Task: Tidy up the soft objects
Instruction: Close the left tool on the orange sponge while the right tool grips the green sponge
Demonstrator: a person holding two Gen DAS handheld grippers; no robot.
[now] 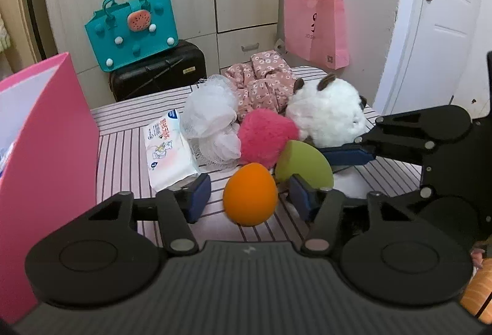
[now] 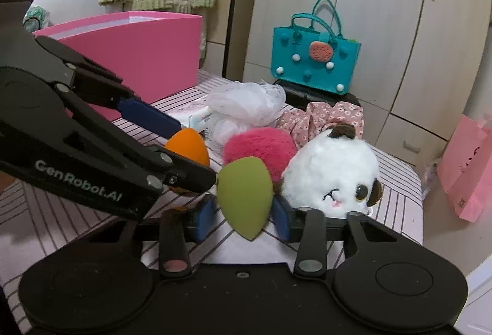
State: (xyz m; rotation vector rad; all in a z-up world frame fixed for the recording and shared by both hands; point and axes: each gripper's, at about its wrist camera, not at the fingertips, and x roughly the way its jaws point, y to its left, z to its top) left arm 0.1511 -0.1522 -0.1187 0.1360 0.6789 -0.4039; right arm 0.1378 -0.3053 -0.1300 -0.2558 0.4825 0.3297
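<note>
An orange egg-shaped sponge (image 1: 250,195) stands on the striped cloth between the blue pads of my left gripper (image 1: 250,198). The jaws are open, with a thin gap on each side. In the right wrist view my right gripper (image 2: 244,218) is shut on a green teardrop sponge (image 2: 244,196), tip down, both pads against its sides. The same green sponge (image 1: 304,165) shows beside the orange one. Behind them lie a pink pompom (image 1: 267,135), a white panda plush (image 2: 332,172), a white mesh puff (image 1: 209,116), a wipes pack (image 1: 167,147) and floral cloth (image 1: 261,82).
A tall pink box (image 1: 46,150) stands open at the left of the striped surface (image 1: 123,125). Beyond the far edge a teal bag (image 1: 132,36) sits on a black suitcase (image 1: 160,73). A pink tote (image 1: 316,27) hangs on the wall near a white door.
</note>
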